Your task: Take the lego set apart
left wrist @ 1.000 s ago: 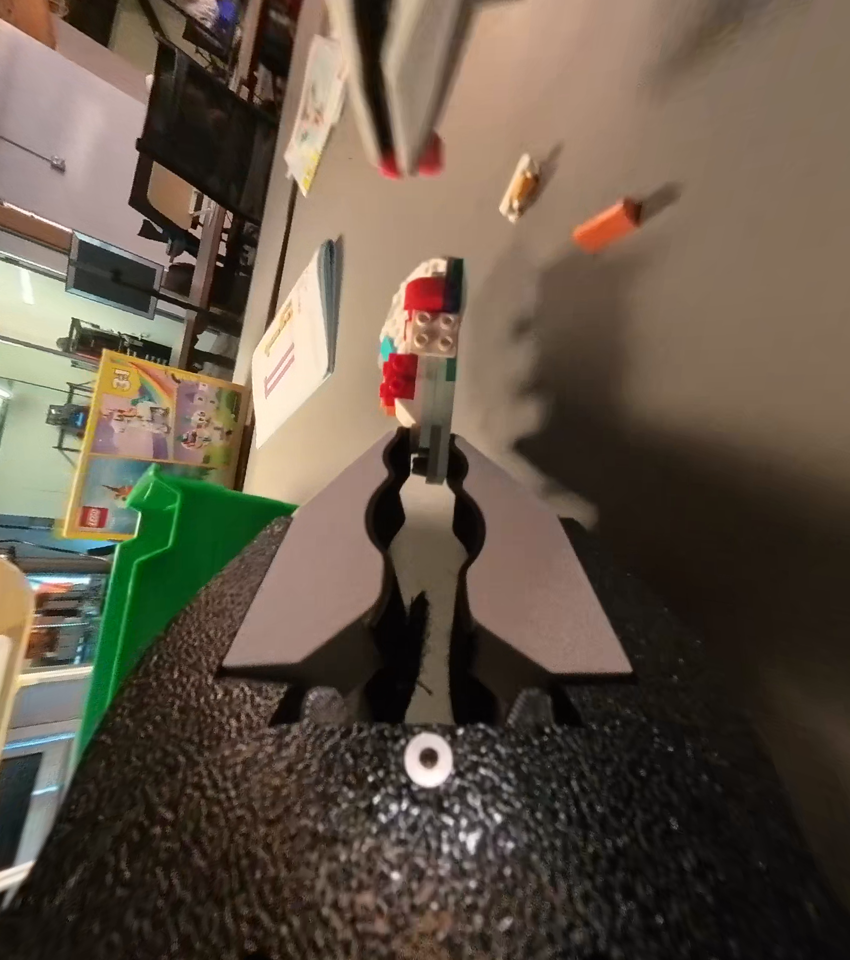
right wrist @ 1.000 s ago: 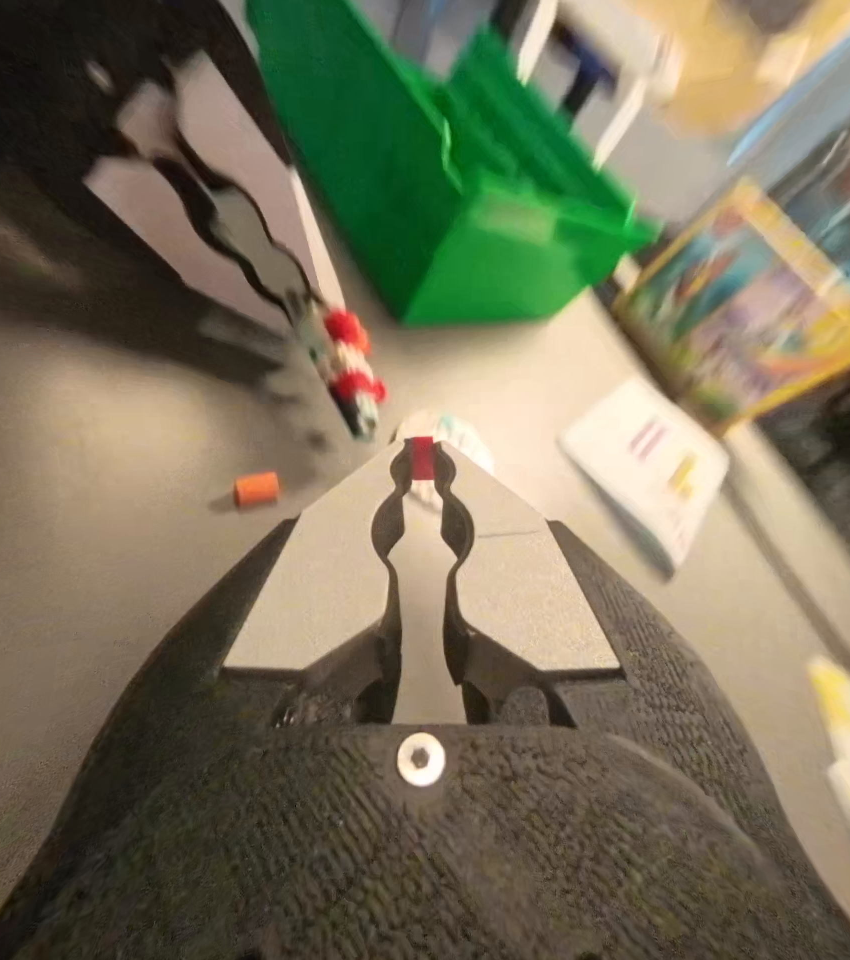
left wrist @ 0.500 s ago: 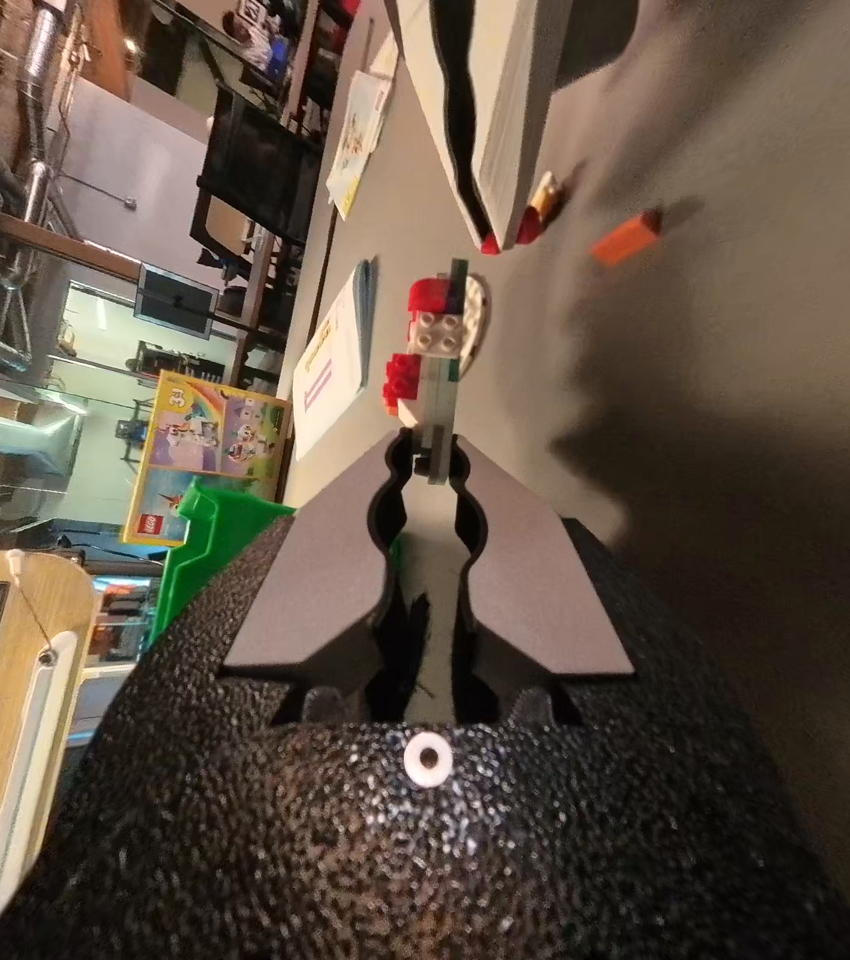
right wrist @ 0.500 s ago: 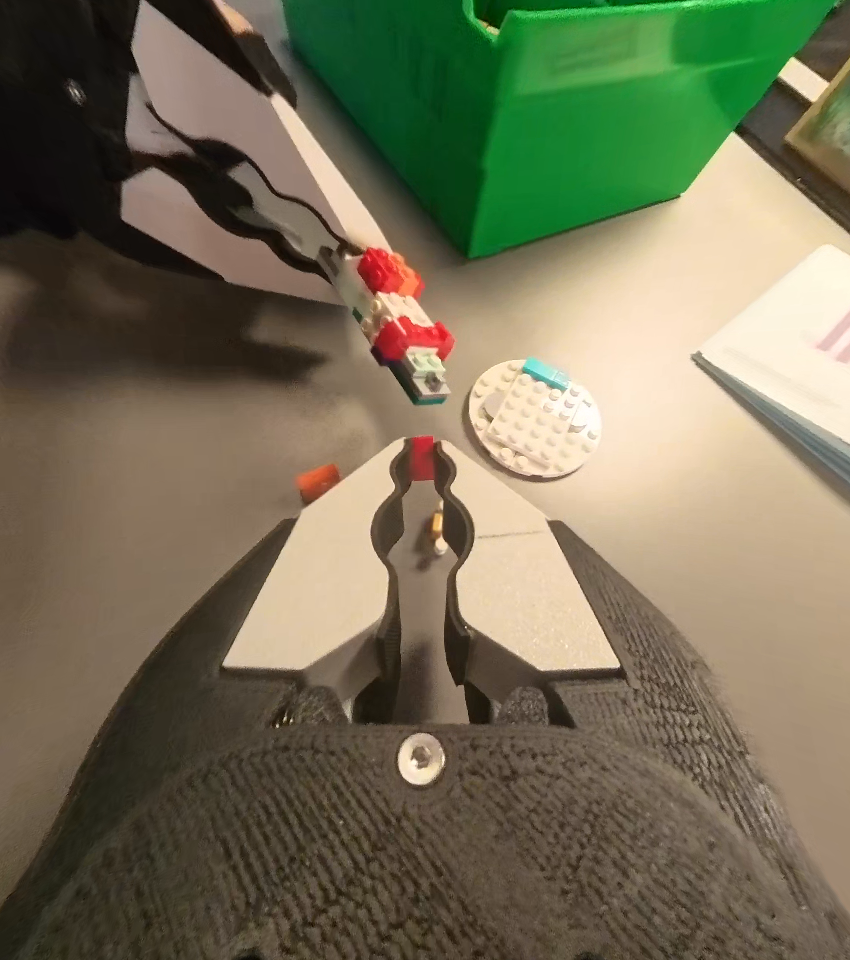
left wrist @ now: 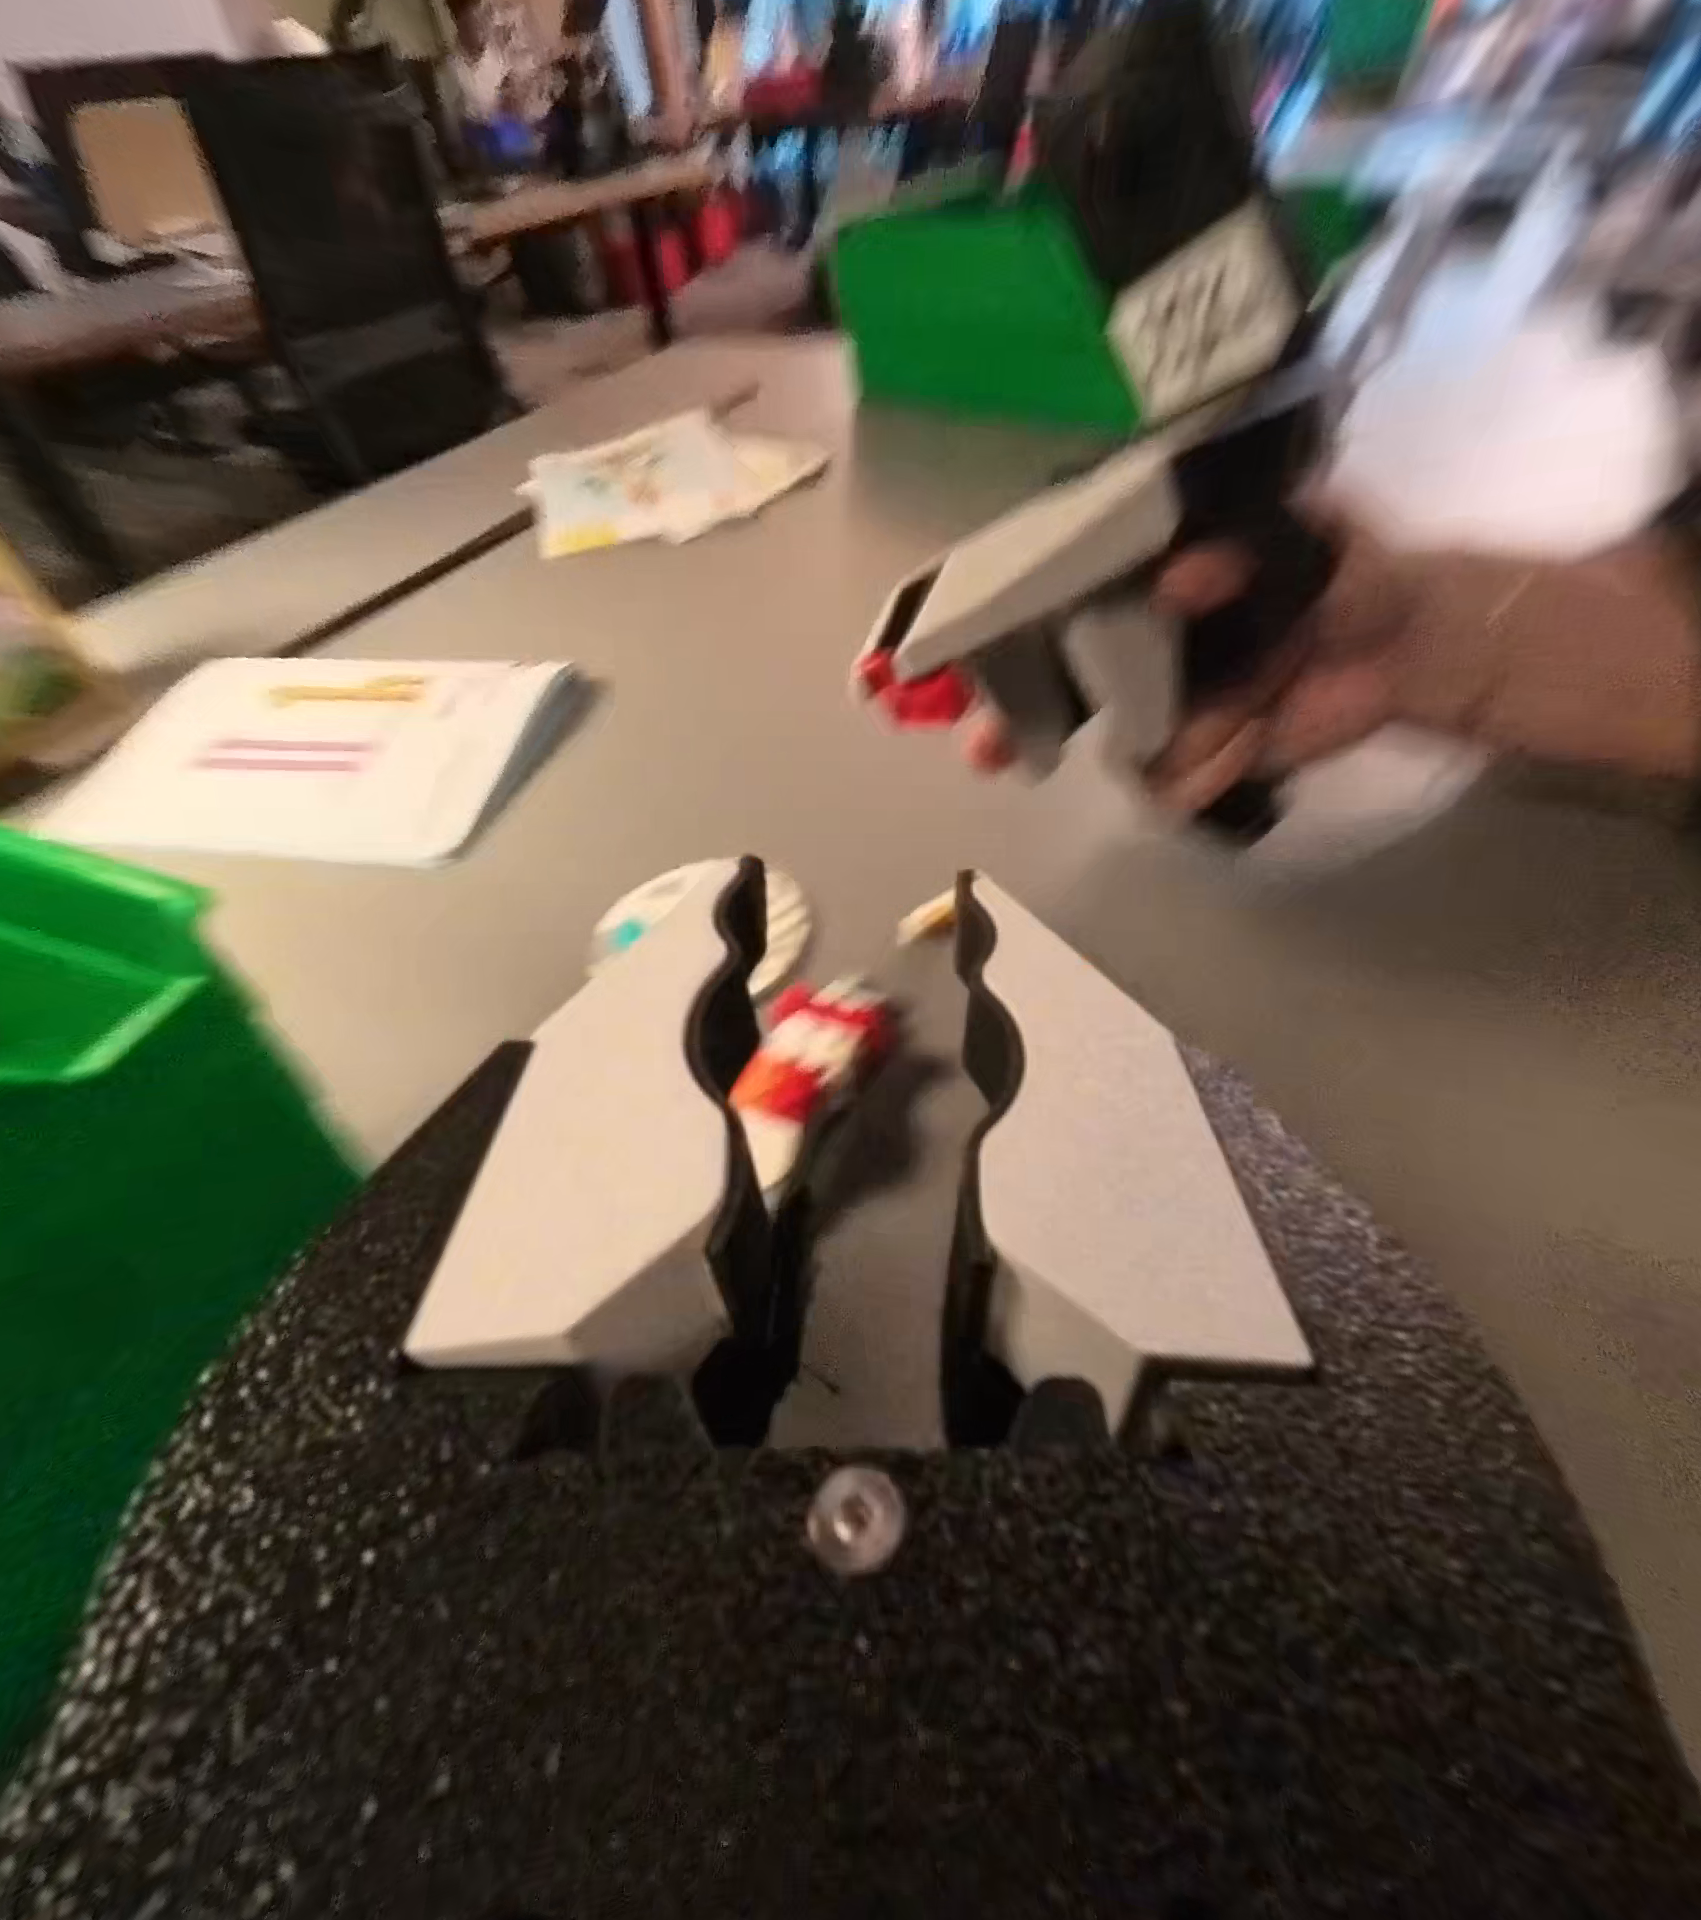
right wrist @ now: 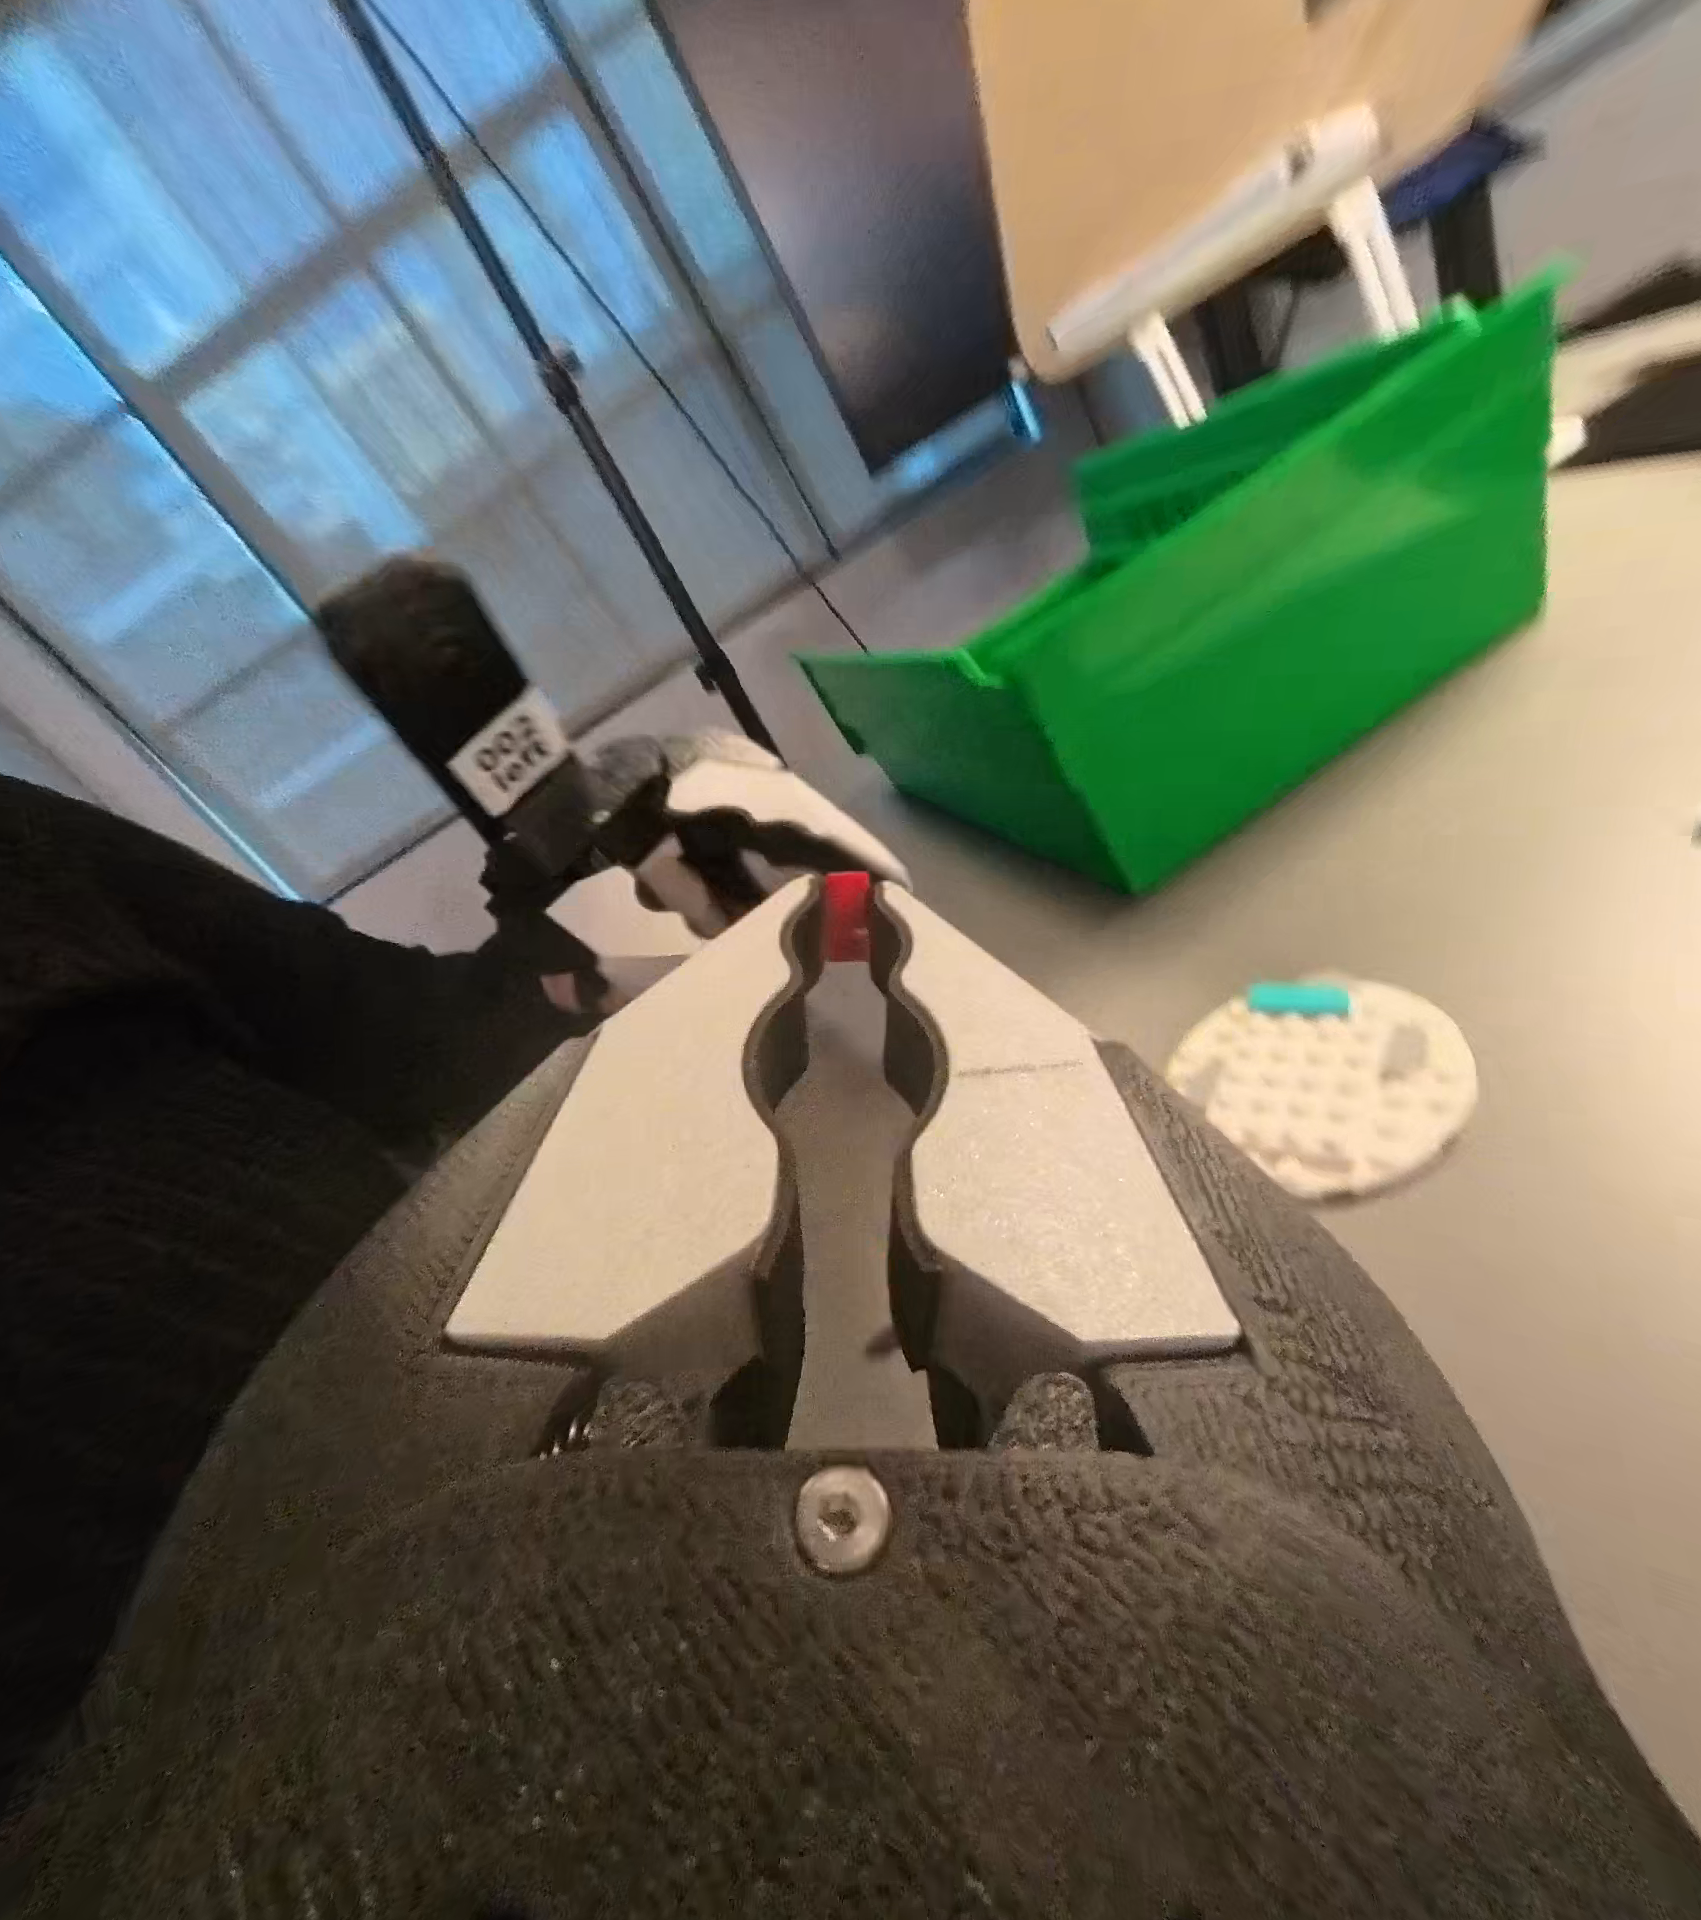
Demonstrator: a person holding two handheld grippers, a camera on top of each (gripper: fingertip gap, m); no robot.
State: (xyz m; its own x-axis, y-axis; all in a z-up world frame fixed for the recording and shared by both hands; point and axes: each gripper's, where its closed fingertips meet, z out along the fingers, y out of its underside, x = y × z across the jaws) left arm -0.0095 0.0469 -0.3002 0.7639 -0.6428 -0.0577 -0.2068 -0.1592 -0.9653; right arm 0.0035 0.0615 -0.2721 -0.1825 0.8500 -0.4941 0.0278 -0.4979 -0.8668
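Beside the green bin (left wrist: 46,1039), the left gripper (left wrist: 851,894) is spread open over the lego model (left wrist: 810,1049), seemingly released onto the table. Farther from the bin, the right gripper (right wrist: 844,883) is clamped on a red brick (right wrist: 846,916), probably just detached.

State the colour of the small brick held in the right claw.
Red brick, clearest in the right wrist view.
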